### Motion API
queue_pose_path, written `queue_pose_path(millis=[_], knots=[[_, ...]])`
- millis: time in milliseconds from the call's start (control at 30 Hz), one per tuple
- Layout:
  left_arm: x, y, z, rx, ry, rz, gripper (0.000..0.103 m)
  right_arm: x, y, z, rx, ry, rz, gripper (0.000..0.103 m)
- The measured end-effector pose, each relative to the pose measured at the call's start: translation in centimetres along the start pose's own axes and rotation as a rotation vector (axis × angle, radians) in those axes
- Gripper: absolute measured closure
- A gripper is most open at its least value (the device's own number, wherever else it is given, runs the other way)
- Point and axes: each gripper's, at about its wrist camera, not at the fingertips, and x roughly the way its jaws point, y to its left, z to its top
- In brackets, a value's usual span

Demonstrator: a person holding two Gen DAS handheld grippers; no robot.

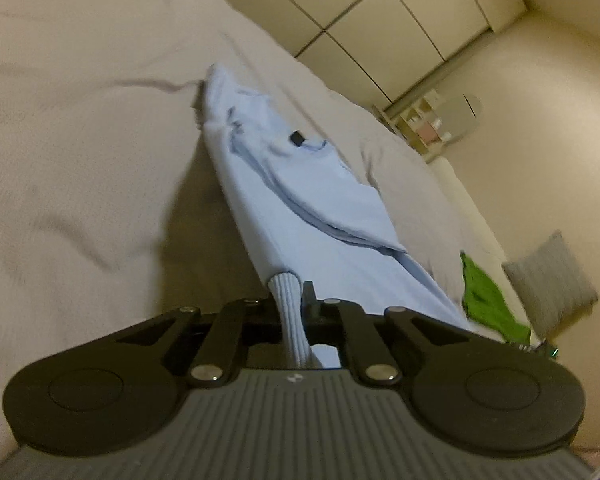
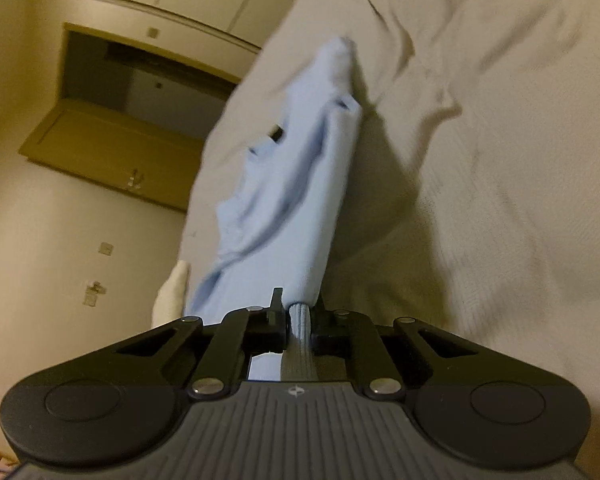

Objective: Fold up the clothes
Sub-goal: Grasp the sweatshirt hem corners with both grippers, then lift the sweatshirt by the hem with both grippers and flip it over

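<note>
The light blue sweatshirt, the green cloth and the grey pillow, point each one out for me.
light blue sweatshirt (image 1: 320, 208), left wrist view, on its body panel.
green cloth (image 1: 486, 300), left wrist view, on its middle.
grey pillow (image 1: 550, 280), left wrist view, on its face.

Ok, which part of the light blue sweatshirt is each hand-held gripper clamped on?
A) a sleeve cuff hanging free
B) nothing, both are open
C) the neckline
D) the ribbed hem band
D: the left hand-held gripper and the right hand-held gripper each pinch a ribbed band at the edge of the light blue sweatshirt, while its neckline lies far off on the bed.
</note>
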Motion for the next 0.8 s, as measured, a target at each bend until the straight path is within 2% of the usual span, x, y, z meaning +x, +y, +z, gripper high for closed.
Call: queue_pose_path(millis=[67,200,267,300,333,400,433,467,500,533,567,667,700,733,767,800], knots=[[-1.7,-0.8,-2.4,-0.003,-0.001,-0.004,0.099,-1.9,-0.6,-1.4,0.012,-0.011,-0.001,0.093],[-4.1,0.0,-8.0,-0.075,0.003,0.005,0.098,-4.7,-3.3,-5.4,0.091,-0.020,0.002,0.093],[-4.2,0.9,-10.1,-0.078,0.006,0.065,0.098,-5.4,-5.0,-7.5,0.108,-0.012,-0.017,0.092],[-3.8,1.7,-10.5,-0.092,0.028,0.091,0.098,-5.5,-5.9,-8.3,0.112,-0.009,-0.038,0.090],[-3.3,2.5,-10.9,-0.107,0.052,0.117,0.098,-5.4,-6.9,-8.8,0.115,-0.003,-0.063,0.079],[-3.3,3.2,-11.0,-0.125,0.076,0.167,0.094,-5.1,-7.9,-9.0,0.100,-0.002,-0.131,0.078],[-4.1,2.9,-11.0,-0.082,0.058,0.192,0.094,-5.3,-7.8,-9.1,0.082,-0.011,-0.143,0.075],[-5.0,2.4,-11.0,-0.030,0.035,0.216,0.094,-5.8,-7.4,-9.2,0.059,-0.023,-0.140,0.072],[-5.9,1.9,-11.0,0.022,0.013,0.241,0.094,-6.5,-6.8,-9.3,0.016,-0.040,-0.150,0.062],[-6.9,1.4,-11.1,0.074,-0.010,0.265,0.094,-7.3,-6.1,-9.7,-0.062,-0.059,-0.190,0.050],[-7.3,0.8,-11.2,0.168,-0.017,0.326,0.094,-7.8,-5.3,-10.3,-0.155,-0.072,-0.248,0.046],[-6.9,-2.0,-13.3,0.545,0.010,0.522,0.094,-9.5,-3.1,-12.1,-0.437,-0.113,-0.424,0.044],[-6.4,-2.9,-14.5,0.683,0.020,0.564,0.092,-9.5,-2.4,-13.0,-0.544,-0.117,-0.483,0.044],[-5.9,-3.6,-16.4,0.847,0.024,0.603,0.089,-8.8,-1.8,-14.4,-0.667,-0.111,-0.544,0.044],[-5.3,-4.3,-18.4,1.016,0.028,0.639,0.078,-8.2,-1.2,-15.7,-0.791,-0.104,-0.605,0.044],[-4.7,-4.2,-19.8,1.132,0.031,0.669,0.075,-7.6,-0.9,-17.2,-0.921,-0.093,-0.662,0.043]])
